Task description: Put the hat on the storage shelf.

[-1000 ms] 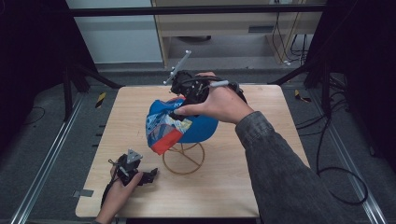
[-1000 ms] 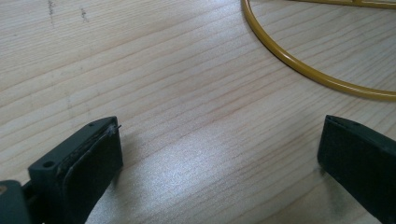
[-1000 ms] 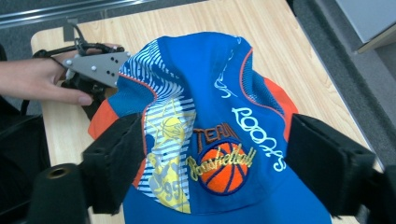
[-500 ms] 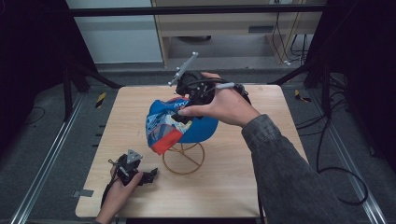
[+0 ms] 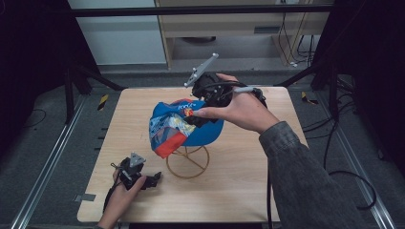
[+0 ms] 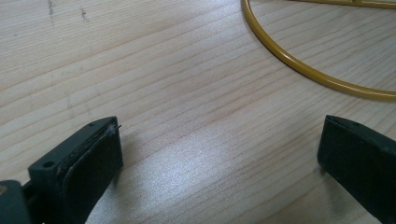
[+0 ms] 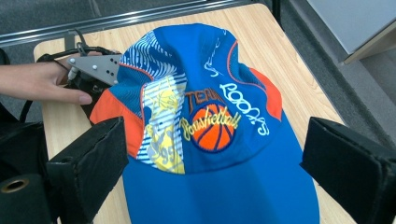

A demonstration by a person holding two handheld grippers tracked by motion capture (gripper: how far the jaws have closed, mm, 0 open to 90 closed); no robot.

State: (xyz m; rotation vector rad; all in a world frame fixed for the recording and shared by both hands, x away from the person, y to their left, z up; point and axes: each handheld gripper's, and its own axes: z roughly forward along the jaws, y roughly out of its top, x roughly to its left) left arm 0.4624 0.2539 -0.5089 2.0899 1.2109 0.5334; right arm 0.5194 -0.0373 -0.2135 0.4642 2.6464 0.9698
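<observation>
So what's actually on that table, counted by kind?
Caps: 1, blue cap on the stand
Wire stands: 1, yellow stand
Hand-held tools: 2, left tool, right tool, both open
Total: 4

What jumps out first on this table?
A bright blue cap with a basketball badge sits on a gold wire stand mid-table. The right gripper hovers at its far side, jaws just opened, nothing between them. The left gripper rests open near the table's front-left.
</observation>
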